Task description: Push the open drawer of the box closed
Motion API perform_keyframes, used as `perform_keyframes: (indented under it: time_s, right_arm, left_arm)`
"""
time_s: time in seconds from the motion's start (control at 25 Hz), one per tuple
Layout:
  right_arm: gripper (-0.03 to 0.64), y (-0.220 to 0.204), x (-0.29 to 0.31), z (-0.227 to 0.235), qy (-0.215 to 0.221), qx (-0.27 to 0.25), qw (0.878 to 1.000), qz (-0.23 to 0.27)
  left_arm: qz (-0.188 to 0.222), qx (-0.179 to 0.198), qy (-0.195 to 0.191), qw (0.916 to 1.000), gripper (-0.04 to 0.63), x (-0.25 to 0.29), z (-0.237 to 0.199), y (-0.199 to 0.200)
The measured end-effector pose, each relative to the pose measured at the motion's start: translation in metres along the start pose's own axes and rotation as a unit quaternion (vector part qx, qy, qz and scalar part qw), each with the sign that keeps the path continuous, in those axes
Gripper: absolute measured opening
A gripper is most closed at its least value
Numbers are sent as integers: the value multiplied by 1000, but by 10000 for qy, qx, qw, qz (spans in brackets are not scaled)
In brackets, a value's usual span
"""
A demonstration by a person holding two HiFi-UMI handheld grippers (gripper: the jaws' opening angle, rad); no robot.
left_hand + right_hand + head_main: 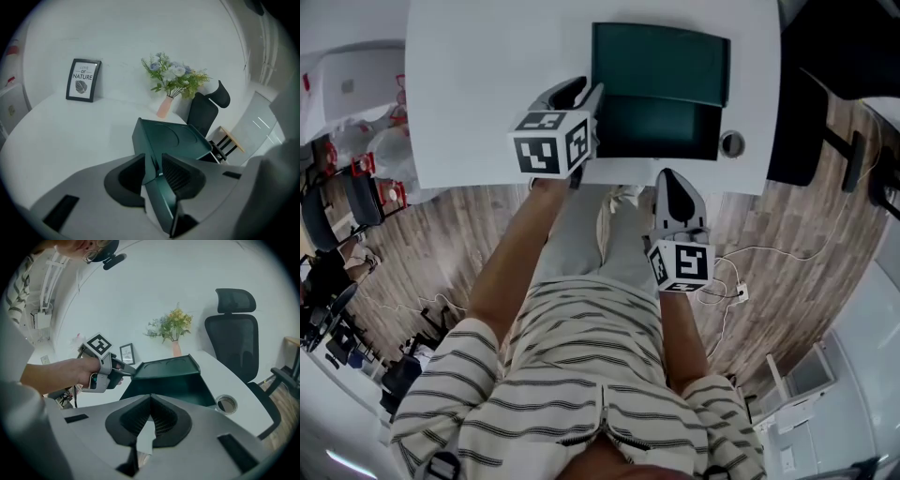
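A dark green box (661,61) stands on the white table (487,94), its drawer (656,127) pulled out toward the table's front edge. My left gripper (581,94) is at the drawer's front left corner. In the left gripper view the jaws (153,171) stand open astride the drawer's left wall (161,201), behind which the box (173,136) rises. My right gripper (667,178) hangs just off the table's front edge, below the drawer. Its jaws (150,399) are shut with nothing between them, pointing at the open drawer (173,390).
A round cable hole (732,143) sits in the table right of the drawer. A framed print (83,79) and a vase of flowers (173,82) stand at the table's back. A black office chair (234,333) is beside the table's right end.
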State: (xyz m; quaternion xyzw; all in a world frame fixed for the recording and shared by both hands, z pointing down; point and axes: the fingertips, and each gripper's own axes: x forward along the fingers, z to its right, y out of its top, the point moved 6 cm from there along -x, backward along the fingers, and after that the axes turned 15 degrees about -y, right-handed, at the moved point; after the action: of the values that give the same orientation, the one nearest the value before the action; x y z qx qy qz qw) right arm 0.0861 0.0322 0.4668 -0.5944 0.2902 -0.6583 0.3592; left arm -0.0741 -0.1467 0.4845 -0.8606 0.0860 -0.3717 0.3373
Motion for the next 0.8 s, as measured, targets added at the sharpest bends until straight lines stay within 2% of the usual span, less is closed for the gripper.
perform_keyframes:
  time_s: [0.44,0.8]
  right_arm:
    - [12,-21,9,4,-185,-84,9991,-370]
    - [12,-42,26,4,-331,-177,9971,-661]
  left_arm:
    - [-440,-174,-89,9988,84,10,-5,6]
    - [-525,-323,-237,9978,83,9,-9,7]
